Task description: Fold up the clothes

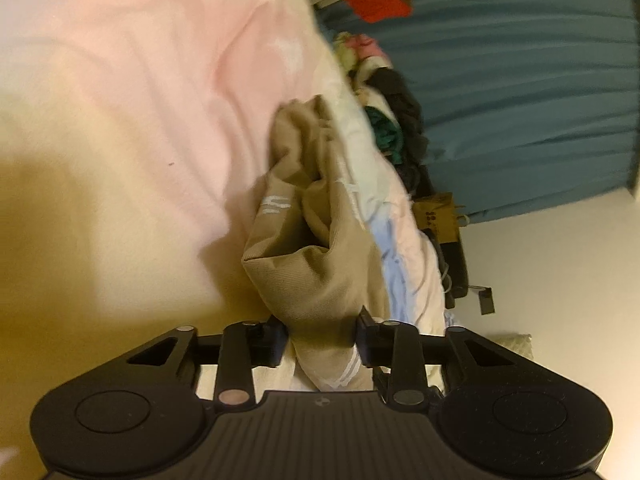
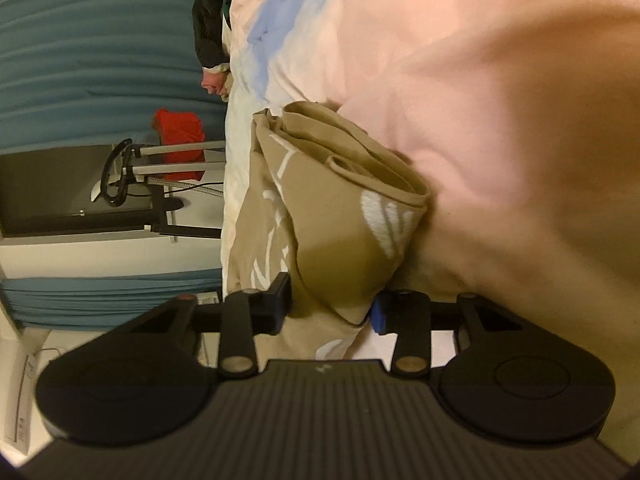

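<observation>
A tan garment (image 1: 316,248) with white stripes and a white print is bunched up over a pink bed cover (image 1: 132,92). My left gripper (image 1: 322,330) is shut on one bunched end of it. In the right wrist view the same tan garment (image 2: 340,224) shows a white logo, and my right gripper (image 2: 332,304) is shut on another fold of it, above the pink bed cover (image 2: 460,80). The cloth between the two grips is crumpled and hangs in folds.
A pile of dark, green and pink clothes (image 1: 396,120) lies at the bed's edge. Teal curtains (image 1: 520,80) hang behind. A red cloth (image 2: 180,148) hangs on a metal rack (image 2: 132,168). A brown paper bag (image 1: 438,216) stands by the bed.
</observation>
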The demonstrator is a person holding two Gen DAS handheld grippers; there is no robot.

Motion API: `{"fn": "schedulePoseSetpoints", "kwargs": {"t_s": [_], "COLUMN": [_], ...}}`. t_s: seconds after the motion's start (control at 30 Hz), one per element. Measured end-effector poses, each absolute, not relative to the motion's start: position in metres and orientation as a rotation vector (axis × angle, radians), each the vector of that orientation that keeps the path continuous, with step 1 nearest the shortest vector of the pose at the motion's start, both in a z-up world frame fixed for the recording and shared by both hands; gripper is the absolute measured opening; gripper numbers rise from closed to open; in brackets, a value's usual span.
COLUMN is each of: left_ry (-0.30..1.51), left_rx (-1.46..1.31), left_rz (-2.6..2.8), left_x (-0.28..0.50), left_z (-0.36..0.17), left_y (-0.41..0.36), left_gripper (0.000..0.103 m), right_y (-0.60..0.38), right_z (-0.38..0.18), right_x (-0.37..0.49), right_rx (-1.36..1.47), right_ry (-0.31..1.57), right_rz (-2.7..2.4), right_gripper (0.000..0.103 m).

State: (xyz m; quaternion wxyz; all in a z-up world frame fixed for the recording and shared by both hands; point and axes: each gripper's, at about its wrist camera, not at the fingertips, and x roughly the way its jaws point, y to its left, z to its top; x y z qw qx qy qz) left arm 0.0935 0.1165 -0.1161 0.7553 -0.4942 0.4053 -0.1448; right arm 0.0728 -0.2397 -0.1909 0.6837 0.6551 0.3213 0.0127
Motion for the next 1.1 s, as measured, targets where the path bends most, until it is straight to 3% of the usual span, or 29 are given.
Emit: {"fn": "schedulePoseSetpoints", "kwargs": {"t_s": [0.1,0.27,0.6,1.1], "left_ry": [0.902,0.894,0.825,0.781], "left_rx": [-1.142,-1.159,-1.159,-1.02], "left_rz": [-0.275,-0.27,-0.314,-0.489], "left_x": [0.096,0.101,0.097,0.126], "left_z": [-0.125,-0.13,-0.119,-0.023], "left_y": [0.123,0.125,0.127,0.077], "left_gripper": [0.05,0.052,0.035,0.029], "right_y": [-0.238,-0.235,-0.235,-0.287], "right_z": [-0.186,-0.169,-0.138,-0.069], "right_x": [0.075,0.074,0.065,0.061], "right_rx": [1.424,1.305,1.171,1.213], "right_ry": [0.715,0.685,0.586,0.374], "right_rz": [0.027,0.04,0.091,0.125], "right_gripper": [0.033,0.028,0.023,0.02]}}
